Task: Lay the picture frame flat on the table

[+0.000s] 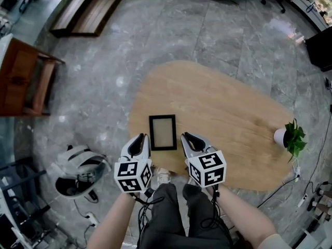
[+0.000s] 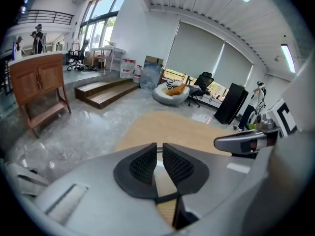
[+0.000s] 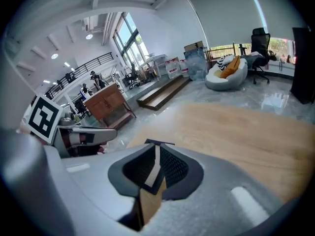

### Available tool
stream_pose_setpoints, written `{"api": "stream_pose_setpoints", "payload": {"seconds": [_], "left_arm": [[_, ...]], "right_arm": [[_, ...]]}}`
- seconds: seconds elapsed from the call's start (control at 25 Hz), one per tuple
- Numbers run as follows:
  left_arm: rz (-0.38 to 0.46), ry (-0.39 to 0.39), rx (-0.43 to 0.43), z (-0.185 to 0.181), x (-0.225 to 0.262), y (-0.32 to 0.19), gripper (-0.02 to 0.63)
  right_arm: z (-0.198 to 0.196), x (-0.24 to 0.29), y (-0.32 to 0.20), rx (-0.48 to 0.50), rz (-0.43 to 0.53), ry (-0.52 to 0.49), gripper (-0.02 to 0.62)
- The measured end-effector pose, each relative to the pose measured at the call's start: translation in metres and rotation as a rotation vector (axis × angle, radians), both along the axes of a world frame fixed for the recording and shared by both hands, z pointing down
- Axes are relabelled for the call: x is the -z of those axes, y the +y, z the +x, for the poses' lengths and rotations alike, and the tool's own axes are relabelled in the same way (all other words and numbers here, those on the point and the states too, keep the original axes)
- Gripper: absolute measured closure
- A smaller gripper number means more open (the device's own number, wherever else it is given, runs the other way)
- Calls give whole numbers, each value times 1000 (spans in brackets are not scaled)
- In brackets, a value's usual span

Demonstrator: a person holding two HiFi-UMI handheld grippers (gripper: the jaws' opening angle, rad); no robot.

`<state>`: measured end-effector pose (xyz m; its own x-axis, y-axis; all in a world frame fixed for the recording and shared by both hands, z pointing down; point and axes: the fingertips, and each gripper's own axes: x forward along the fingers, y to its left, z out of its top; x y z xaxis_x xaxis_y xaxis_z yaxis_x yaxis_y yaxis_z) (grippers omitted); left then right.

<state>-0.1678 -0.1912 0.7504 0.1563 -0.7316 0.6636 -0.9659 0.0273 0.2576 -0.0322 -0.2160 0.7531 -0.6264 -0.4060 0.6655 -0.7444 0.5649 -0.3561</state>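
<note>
The frame [image 1: 162,132] hangs between the two claws over the near part of the desk [image 1: 223,108], its face turned up towards the head camera. Whether its back touches the wood cannot be told. The left claw [image 2: 159,150] is closed almost completely on the frame's left side, and the right claw [image 3: 157,149] is closed the same way on its right side. Each has only a thin strip of edge between its pads. That narrow pinch is the main risk, because a small twist of either wrist could lever the edge out of the pads and let that side fall. If one claw opens before the other, or one side goes down faster, the frame will probably swing and land on a corner, which could crack any glass. It also sits close to the desk's near edge, so a slide towards the person could take it off onto the floor.
</note>
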Motion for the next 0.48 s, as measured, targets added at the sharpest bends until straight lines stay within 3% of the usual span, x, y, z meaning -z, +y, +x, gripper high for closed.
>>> {"api": "stream_pose_setpoints", "payload": {"seconds": [0.48], "left_arm": [[207,-89,-85,14,189,-8,588]], "right_arm": [[6,199,-12,13,194,-89,592]]}}
